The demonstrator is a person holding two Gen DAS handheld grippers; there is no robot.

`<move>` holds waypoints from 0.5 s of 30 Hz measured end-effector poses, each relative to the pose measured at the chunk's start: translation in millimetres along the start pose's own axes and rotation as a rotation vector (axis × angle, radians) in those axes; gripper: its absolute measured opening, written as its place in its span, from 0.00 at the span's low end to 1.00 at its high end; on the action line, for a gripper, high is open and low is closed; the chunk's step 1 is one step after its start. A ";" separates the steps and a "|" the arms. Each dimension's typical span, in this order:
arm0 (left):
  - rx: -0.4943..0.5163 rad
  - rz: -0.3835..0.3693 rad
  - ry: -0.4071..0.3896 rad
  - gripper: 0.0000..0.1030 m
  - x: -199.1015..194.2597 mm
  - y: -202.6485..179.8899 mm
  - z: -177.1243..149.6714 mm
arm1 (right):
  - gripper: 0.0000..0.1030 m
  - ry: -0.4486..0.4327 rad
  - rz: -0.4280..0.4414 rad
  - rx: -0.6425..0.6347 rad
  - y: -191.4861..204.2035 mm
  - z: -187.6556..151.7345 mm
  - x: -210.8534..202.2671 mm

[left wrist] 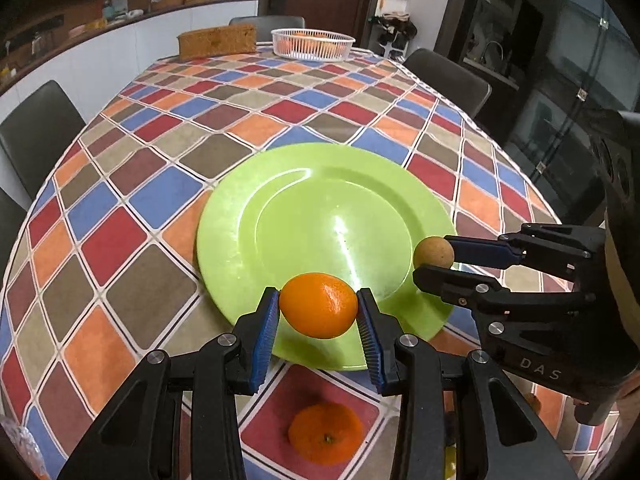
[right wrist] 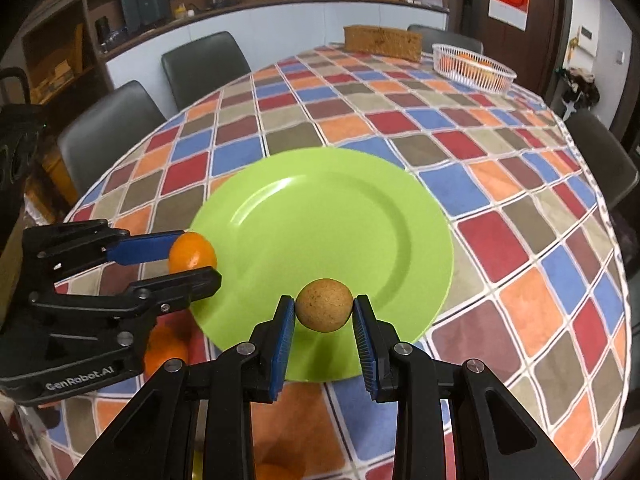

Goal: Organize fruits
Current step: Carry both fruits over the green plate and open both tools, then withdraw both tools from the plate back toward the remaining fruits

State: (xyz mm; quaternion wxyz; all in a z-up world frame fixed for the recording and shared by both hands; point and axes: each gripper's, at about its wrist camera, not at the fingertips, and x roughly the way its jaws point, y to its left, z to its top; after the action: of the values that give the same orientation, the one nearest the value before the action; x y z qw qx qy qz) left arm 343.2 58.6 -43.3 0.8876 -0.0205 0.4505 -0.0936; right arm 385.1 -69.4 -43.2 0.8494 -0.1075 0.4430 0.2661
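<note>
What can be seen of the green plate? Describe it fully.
The green plate is round, glossy and plastic-looking, with a wide flat rim around a shallow well. It lies flat on the checked tablecloth, nothing resting on it. The left gripper holds an orange over its near edge; the right gripper holds a brown round fruit likewise.

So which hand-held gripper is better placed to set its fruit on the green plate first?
Left, narrowly. The left hand-held gripper holds its orange over the green plate's near rim, while the right hand-held gripper holds the small brown fruit right at the rim's edge.

orange (left wrist: 318,306), tan fruit (right wrist: 324,311), above green plate (left wrist: 280,220)
</note>
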 end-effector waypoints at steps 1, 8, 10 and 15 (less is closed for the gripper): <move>0.002 0.001 0.004 0.37 1.4 -0.2 -0.3 | 0.30 0.006 0.004 0.003 -0.7 -0.1 2.0; 0.000 0.021 -0.014 0.47 -5.3 -1.4 -0.6 | 0.31 0.003 0.003 0.027 -5.5 -3.3 4.9; -0.001 0.028 -0.024 0.47 -11.5 -2.4 -1.8 | 0.31 -0.008 0.000 0.029 -5.6 -4.9 -0.3; 0.026 0.055 -0.074 0.47 -35.5 -12.1 -10.4 | 0.31 -0.056 -0.008 0.039 -3.2 -13.9 -24.6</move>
State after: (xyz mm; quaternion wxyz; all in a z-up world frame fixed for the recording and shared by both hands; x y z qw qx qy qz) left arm 312.6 53.8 -19.7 0.9061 -0.0001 0.4166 -0.0742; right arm 365.7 -86.7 -31.6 0.8645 -0.0854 0.4235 0.2570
